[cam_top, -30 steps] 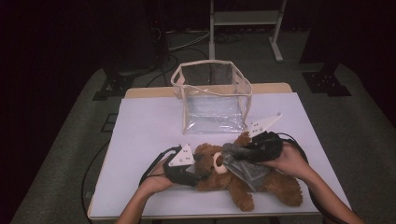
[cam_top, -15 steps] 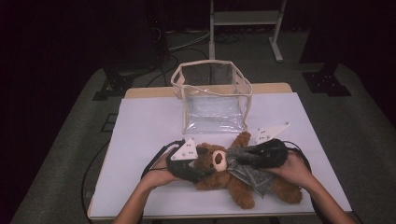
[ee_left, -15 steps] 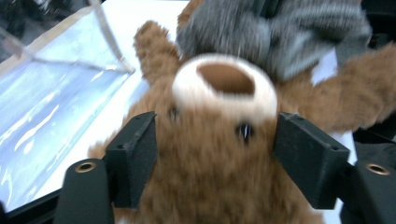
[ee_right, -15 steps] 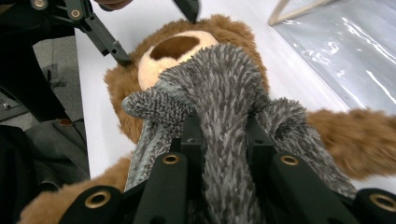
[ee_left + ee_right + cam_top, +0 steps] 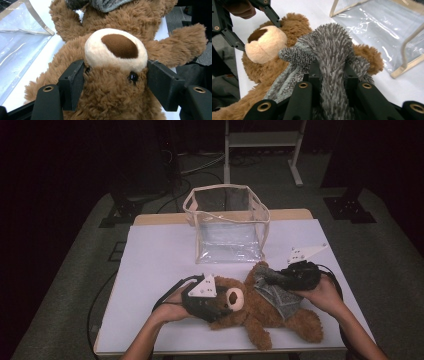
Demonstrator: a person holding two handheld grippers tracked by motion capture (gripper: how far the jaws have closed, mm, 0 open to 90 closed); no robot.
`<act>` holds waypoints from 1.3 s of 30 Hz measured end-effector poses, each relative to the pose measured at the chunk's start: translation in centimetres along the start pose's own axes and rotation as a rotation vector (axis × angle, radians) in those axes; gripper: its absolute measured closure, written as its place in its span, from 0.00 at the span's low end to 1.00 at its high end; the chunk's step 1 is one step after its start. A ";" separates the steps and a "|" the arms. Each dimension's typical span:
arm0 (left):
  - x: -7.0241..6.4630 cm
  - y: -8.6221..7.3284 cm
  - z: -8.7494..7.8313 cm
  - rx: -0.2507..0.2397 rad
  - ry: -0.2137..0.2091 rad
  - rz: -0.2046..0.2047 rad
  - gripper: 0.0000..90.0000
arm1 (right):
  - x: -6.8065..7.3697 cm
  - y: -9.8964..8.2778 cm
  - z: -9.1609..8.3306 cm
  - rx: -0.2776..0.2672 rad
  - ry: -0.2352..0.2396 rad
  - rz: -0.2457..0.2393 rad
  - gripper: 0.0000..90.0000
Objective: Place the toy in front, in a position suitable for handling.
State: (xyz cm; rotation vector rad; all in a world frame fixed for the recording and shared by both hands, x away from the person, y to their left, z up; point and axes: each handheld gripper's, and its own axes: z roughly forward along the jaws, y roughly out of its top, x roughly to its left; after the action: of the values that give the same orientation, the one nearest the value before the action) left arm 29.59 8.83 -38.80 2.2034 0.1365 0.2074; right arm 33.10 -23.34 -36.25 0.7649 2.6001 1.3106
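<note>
Between left tool jaws, teddy bear's head.

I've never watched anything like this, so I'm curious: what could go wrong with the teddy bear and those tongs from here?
1. The left tongs straddle the teddy bear's head beside its eyes; a hard squeeze might scuff them, a loose one might let the head slip.
2. The right tongs pinch only the grey knit garment; pulling could stretch it.
3. The clear bag stands close behind; a swing could tip it.

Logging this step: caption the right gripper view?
Right gripper pinches the teddy bear's grey knit garment beside the clear bag.
</note>
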 end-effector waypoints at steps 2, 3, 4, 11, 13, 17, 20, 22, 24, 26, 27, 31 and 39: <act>0.3 0.3 -0.4 -0.015 -0.013 -0.016 0.33 | 0.4 -0.3 0.4 0.001 0.006 -0.005 0.83; 0.4 0.5 -0.7 -0.016 -0.009 -0.014 0.32 | 0.7 -0.3 0.5 -0.001 0.010 -0.011 0.83; 0.5 0.6 -0.8 -0.020 -0.001 -0.021 0.30 | 1.1 -0.5 0.6 -0.004 0.016 -0.016 0.83; 1.1 0.4 -0.9 -0.031 -0.041 -0.092 0.29 | 3.9 -1.6 0.0 -0.024 0.069 -0.071 0.83; 0.8 0.0 -0.6 -0.025 -0.055 -0.089 0.29 | 4.1 -1.7 -0.5 -0.026 0.065 -0.080 0.83; 0.6 -0.2 -0.6 -0.011 -0.061 -0.077 0.30 | 3.0 -1.3 -1.4 -0.033 0.005 -0.066 0.82; 0.6 -0.2 -0.6 -0.012 -0.065 -0.075 0.30 | 1.7 -1.0 -1.3 -0.033 -0.021 -0.036 0.82; 0.7 -0.2 -0.7 -0.015 -0.062 -0.075 0.29 | 1.6 -1.0 -0.6 -0.013 -0.012 -0.035 0.82; 1.0 -0.3 -0.9 -0.015 -0.051 -0.082 0.25 | 2.0 -1.2 0.0 -0.005 0.010 -0.040 0.83; 1.1 -0.5 -1.1 -0.032 -0.049 -0.098 0.20 | 2.6 -1.5 0.1 -0.002 0.013 -0.058 0.83; 1.2 -0.6 -1.2 -0.040 -0.047 -0.113 0.19 | 2.9 -1.7 0.0 -0.001 0.012 -0.063 0.83; 1.3 -0.8 -1.2 -0.039 -0.065 -0.158 0.11 | 3.9 -2.5 -0.3 -0.001 0.029 -0.081 0.83; 1.5 -1.3 0.8 -0.022 -0.209 -0.206 0.13 | 4.8 -3.9 -1.0 -0.021 0.046 -0.089 0.83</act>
State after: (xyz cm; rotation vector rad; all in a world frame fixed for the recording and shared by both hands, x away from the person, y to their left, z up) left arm 31.18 9.29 -40.17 2.1560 0.2420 -0.1348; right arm 27.12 -23.55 -38.18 0.6154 2.6188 1.3432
